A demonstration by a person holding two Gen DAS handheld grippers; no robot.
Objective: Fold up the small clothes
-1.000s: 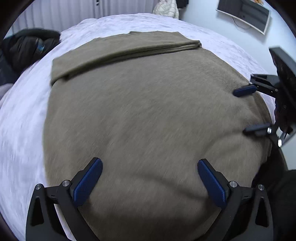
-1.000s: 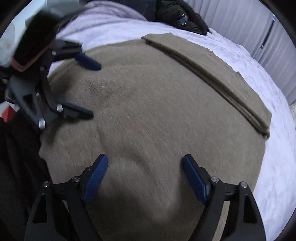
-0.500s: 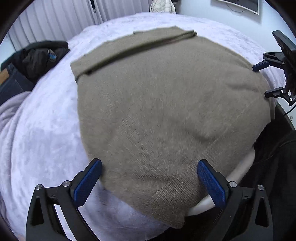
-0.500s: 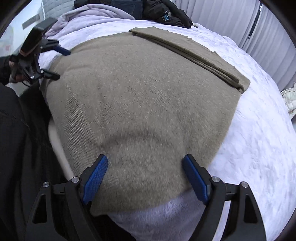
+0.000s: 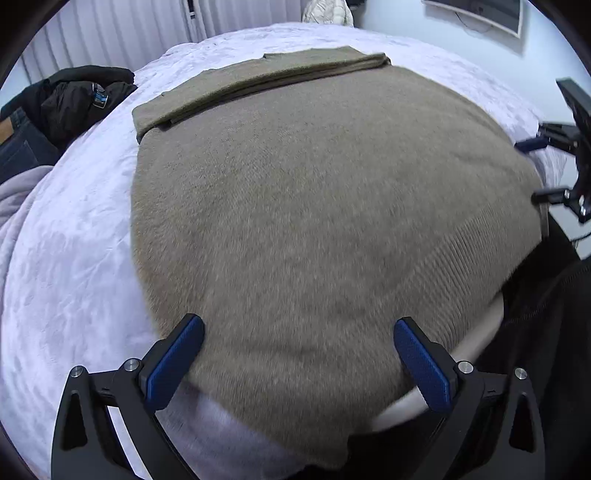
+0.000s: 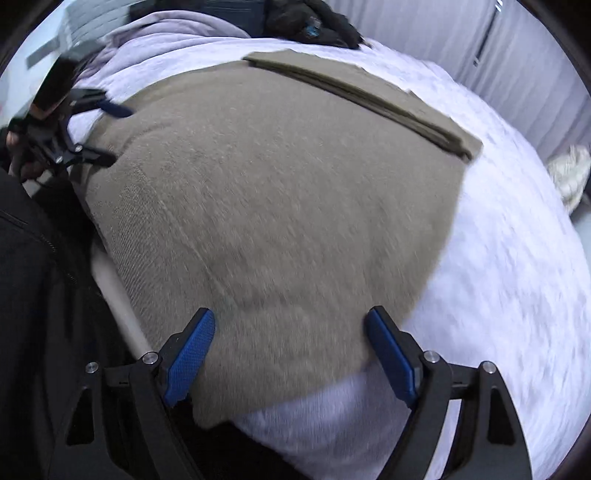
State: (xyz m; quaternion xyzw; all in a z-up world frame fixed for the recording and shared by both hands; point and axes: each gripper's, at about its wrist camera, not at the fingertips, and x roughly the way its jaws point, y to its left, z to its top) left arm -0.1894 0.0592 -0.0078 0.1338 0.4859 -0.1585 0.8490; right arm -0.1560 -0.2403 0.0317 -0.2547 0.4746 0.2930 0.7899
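An olive-brown knit sweater [image 5: 314, 206] lies flat on a white bed, its ribbed hem hanging over the near edge and its sleeves folded in a band [image 5: 266, 81] across the far end. My left gripper [image 5: 299, 354] is open and empty, just above the sweater's near-left hem corner. My right gripper [image 6: 288, 343] is open and empty above the near-right hem corner of the sweater [image 6: 280, 184]. Each gripper shows in the other's view, the right gripper [image 5: 532, 173] at the far right and the left gripper [image 6: 110, 134] at the far left.
The white bedspread [image 5: 74, 240] surrounds the sweater. A dark jacket and jeans [image 5: 62, 103] lie at the bed's far left corner, also in the right wrist view [image 6: 310, 26]. My dark clothing [image 6: 33, 295] is at the bed's near edge. A cream item [image 6: 569, 173] lies right.
Both grippers pulled back from over the sweater's middle to its near hem corners, then dropped closer to the cloth. Both stayed open. The sweater has not moved.
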